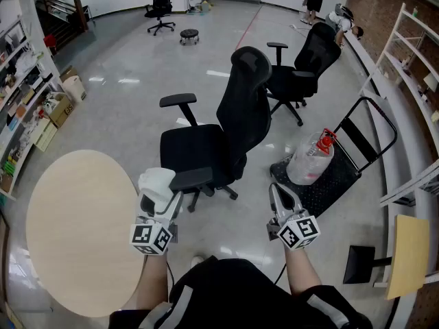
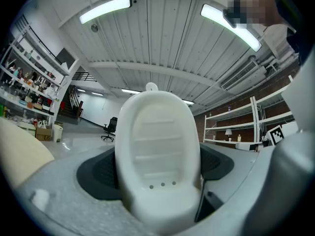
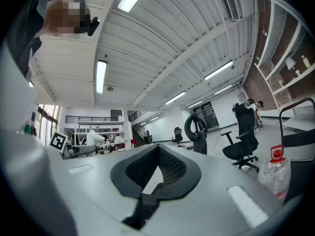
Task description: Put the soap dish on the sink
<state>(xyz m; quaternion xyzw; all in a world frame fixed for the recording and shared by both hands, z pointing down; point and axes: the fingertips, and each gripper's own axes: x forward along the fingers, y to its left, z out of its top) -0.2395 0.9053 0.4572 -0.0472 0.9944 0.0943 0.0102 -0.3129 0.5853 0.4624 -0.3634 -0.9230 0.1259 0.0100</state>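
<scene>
A white oval soap dish (image 1: pixel 156 181) stands upright between the jaws of my left gripper (image 1: pixel 159 196), which is shut on it with a wide grip. In the left gripper view the soap dish (image 2: pixel 157 151) fills the middle, ribbed, with three small holes near its lower end, and the dark pads (image 2: pixel 101 168) sit against its sides. My right gripper (image 1: pixel 280 197) is held level beside it at the same height, shut with nothing in it; in the right gripper view its black pads (image 3: pixel 174 168) meet at the tips. No sink is in view.
A round wooden table (image 1: pixel 75 232) lies at the lower left. A black office chair (image 1: pixel 219 139) stands straight ahead, with another (image 1: pixel 302 67) behind it. A flat cart (image 1: pixel 343 177) carries a plastic bottle (image 1: pixel 310 160) on the right. Shelving (image 1: pixel 411 67) lines the right wall.
</scene>
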